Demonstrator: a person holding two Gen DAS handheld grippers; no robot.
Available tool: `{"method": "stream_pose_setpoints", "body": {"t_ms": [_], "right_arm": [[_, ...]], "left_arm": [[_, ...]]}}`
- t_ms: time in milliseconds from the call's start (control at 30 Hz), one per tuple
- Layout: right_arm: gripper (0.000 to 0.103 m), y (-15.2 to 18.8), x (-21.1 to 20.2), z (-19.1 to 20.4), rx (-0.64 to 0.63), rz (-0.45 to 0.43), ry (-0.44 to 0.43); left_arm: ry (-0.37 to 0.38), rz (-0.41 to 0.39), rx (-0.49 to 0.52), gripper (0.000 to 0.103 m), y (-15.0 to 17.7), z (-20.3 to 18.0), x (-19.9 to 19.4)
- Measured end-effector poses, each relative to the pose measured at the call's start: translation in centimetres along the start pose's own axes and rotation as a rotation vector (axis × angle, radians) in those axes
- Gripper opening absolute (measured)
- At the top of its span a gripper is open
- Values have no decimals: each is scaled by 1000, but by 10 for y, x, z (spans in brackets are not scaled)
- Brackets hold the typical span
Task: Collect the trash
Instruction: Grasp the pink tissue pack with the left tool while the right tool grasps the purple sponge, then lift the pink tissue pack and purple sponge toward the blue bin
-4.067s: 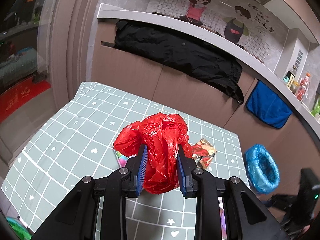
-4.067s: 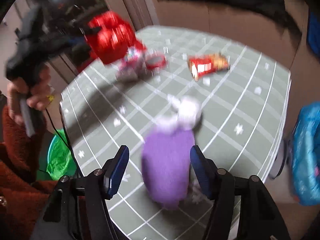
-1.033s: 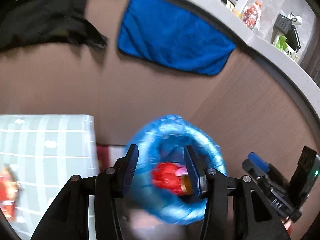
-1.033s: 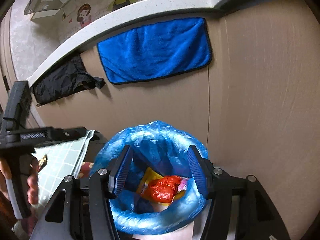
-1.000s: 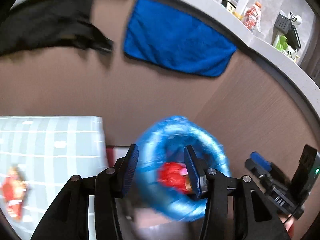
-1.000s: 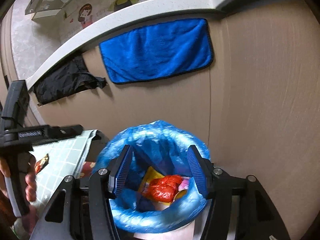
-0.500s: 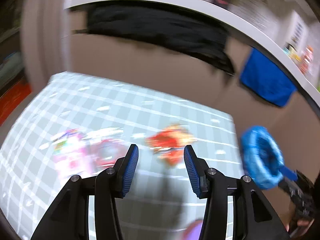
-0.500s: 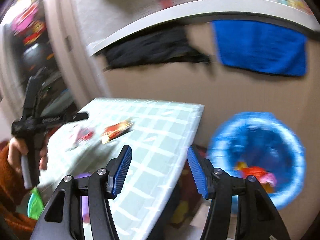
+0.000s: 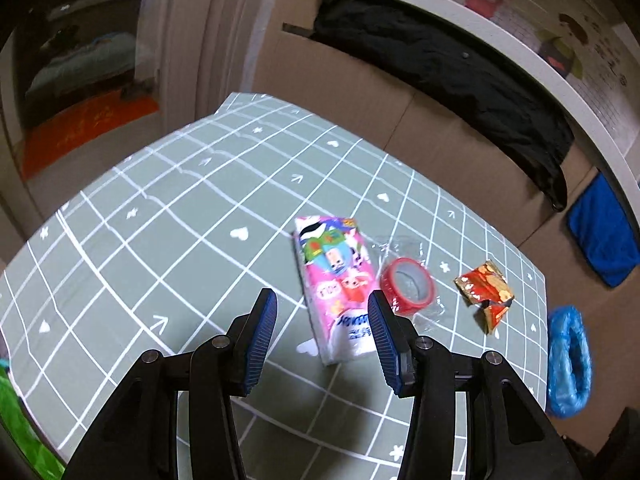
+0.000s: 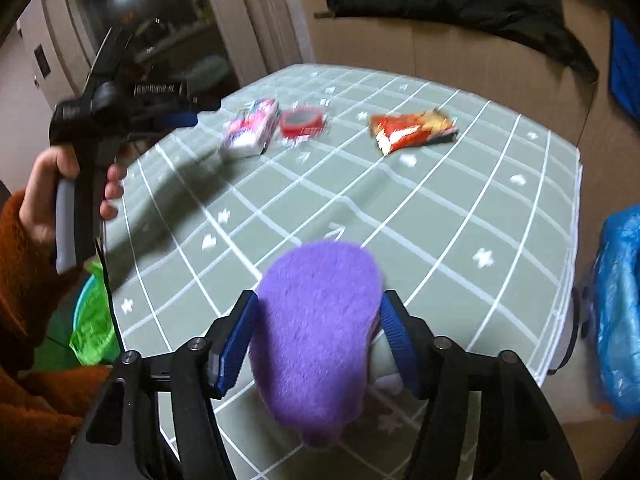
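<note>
Purple fuzzy toy (image 10: 320, 332) sits at the desk's (image 9: 168, 208) near edge, framed by the right hand-held gripper (image 10: 318, 344), whose jaws have just been opening, pads either side but not pressing. Three pieces lie toward the far right corner: one pink tissue pack (image 9: 334, 288), one red tape roll (image 9: 406, 286), one crumpled snack wrapper (image 9: 486, 290). Left hand-held gripper (image 9: 322, 344) hangs apart and empty over the pack, likely lining up. One blue-lined bin (image 9: 568, 360) waits beyond the right edge.

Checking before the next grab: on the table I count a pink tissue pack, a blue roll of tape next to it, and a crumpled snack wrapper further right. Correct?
Not quite: the roll of tape is red, not blue, as the left wrist view shows. The rest holds: it lies beside the pink tissue pack, with the crumpled snack wrapper further right on the table.
</note>
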State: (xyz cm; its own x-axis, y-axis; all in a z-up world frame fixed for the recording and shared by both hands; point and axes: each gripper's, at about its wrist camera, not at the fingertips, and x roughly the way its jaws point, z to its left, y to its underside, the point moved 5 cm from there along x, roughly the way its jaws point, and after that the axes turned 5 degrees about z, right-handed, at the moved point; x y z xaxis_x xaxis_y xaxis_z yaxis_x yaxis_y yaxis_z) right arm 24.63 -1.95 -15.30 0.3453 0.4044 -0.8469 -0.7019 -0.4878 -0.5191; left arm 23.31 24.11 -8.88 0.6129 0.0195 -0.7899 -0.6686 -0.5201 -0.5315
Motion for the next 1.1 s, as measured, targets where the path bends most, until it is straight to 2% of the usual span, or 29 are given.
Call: {"method": "stream_pose_setpoints", "body": {"t_ms": [233,433,567,767,967,1100], "right_arm": [[64,3,-1,5,-39,11,25],[64,0,1,-1,1,0,-19],[64,1,-1,-2,1,-7,-25],[64,3,-3,-3,-4,-19,-28],[64,2,-2,-4,1,-26,-30],[64,2,-3,-5,12,-34,-33]], "left_arm": [[-28,12,23,52,1,-11,15],[-88,66,92,56,-6,-31,47],[-137,80,81,57,-11,-31,66],[-149,85,75,58,-10,-29,72],[-118,118,46,57,-12,-25,75],[-109,120,48,51,-12,-25,72]]}}
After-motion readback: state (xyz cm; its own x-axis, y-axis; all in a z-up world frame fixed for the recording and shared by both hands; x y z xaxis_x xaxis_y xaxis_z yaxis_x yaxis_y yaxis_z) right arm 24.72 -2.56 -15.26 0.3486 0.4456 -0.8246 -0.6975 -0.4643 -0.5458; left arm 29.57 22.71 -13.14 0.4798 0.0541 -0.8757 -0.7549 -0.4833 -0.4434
